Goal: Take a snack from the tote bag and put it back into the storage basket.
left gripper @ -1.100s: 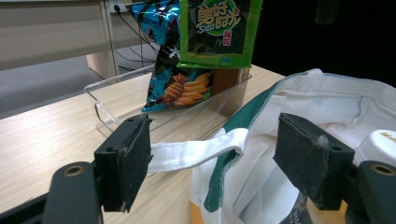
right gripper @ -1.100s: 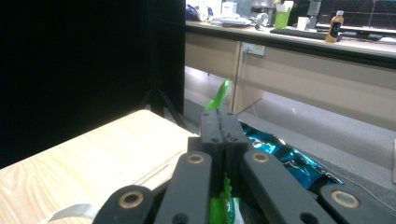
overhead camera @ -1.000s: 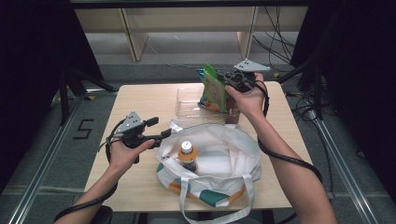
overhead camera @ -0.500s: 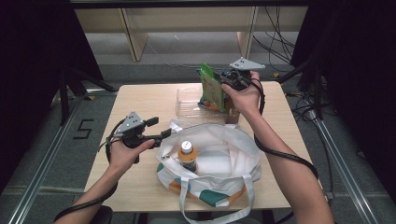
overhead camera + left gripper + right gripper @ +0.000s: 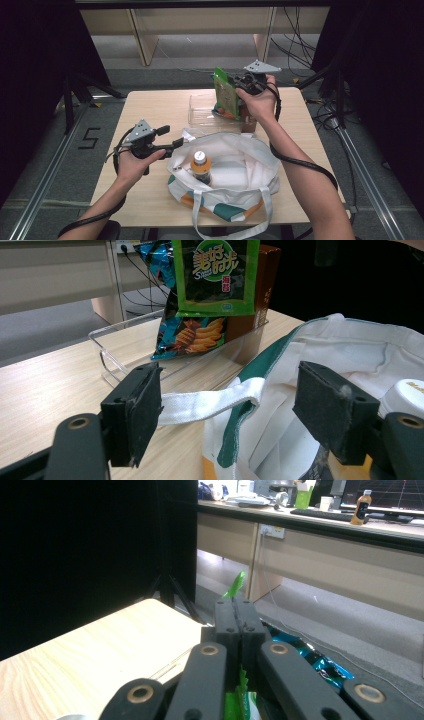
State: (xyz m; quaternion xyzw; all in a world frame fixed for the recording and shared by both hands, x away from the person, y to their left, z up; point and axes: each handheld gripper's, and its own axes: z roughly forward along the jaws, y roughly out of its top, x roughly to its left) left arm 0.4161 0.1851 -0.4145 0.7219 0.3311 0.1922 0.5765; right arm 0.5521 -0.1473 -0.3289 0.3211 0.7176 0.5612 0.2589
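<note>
From my station I read the packet (image 5: 226, 92) pinched in the right gripper (image 5: 239, 86) as bright green with a dark panel and white lettering inside a green ring. Behind it, a snack bag (image 5: 192, 332) is teal-blue and black with orange-yellow chips printed on it, beside a dark brown box (image 5: 262, 290), all in a clear, colourless tray (image 5: 200, 107). The tote bag (image 5: 240, 170) is white with dark green trim and an orange and green band low down. The bottle (image 5: 201, 167) in it has a white cap and an orange neck. Both grippers are black with grey top plates; the left gripper (image 5: 167, 137) too. The table (image 5: 155, 107) is pale wood grain.
</note>
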